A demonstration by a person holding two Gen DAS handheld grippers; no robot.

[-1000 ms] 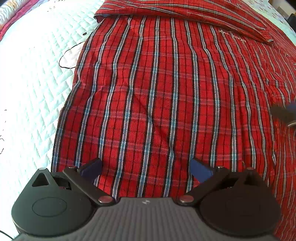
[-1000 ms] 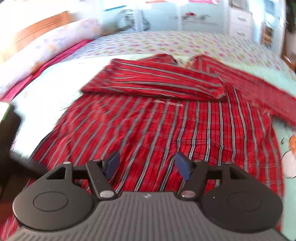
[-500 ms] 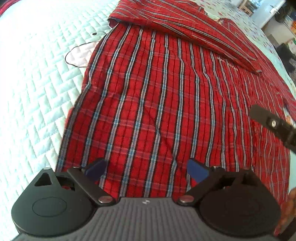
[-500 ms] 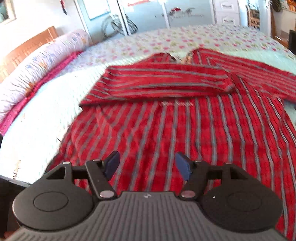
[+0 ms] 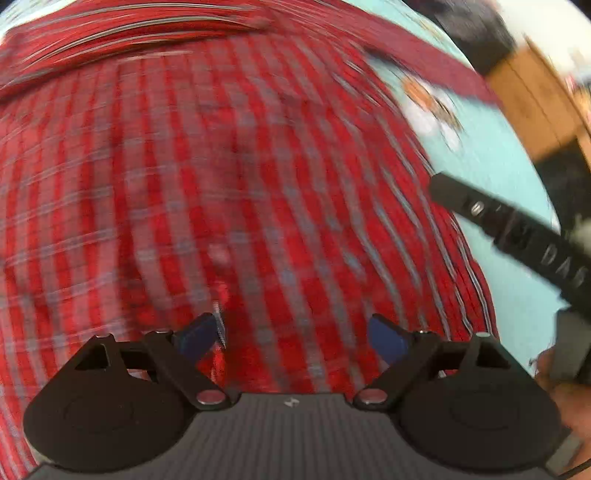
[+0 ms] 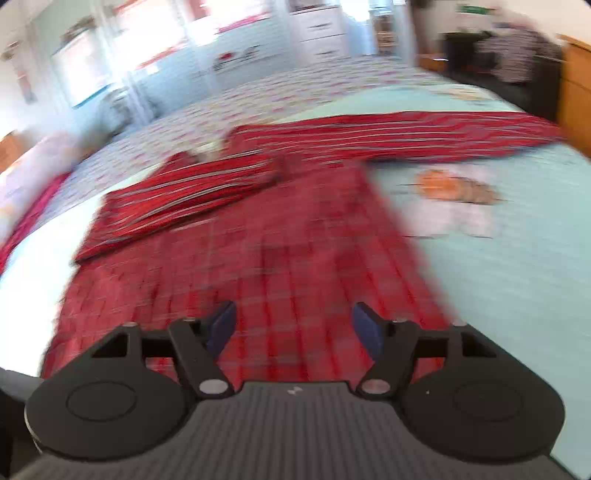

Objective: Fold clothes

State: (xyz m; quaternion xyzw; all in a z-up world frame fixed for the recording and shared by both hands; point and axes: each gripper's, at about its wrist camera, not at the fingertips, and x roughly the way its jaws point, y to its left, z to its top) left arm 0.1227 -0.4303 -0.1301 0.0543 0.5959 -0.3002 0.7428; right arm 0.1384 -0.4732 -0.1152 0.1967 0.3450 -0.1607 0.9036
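A red plaid shirt [image 5: 229,177] lies spread flat on the bed, blurred by motion. Its left sleeve [image 6: 192,192] is folded across the chest, and the right sleeve [image 6: 424,136] stretches out to the side. My left gripper [image 5: 291,338] hovers over the shirt's lower body near its right edge; its jaws are closing slightly with nothing between them. My right gripper [image 6: 293,326] hangs above the shirt's lower hem [image 6: 258,295], its jaws opening and empty. One of the right gripper's fingers [image 5: 498,221] shows at the right of the left wrist view.
The shirt rests on a pale blue quilt [image 6: 498,277] with a printed orange figure [image 6: 450,188]. White drawers and closet doors [image 6: 317,33] stand beyond the bed. A wooden bed frame [image 6: 576,92] runs along the right. A person's hand [image 5: 561,387] holds the right gripper.
Both grippers have swung to the right across the shirt, toward its right edge and outstretched sleeve. The views have rolled and blurred. The left jaws narrowed a little and the right jaws widened.
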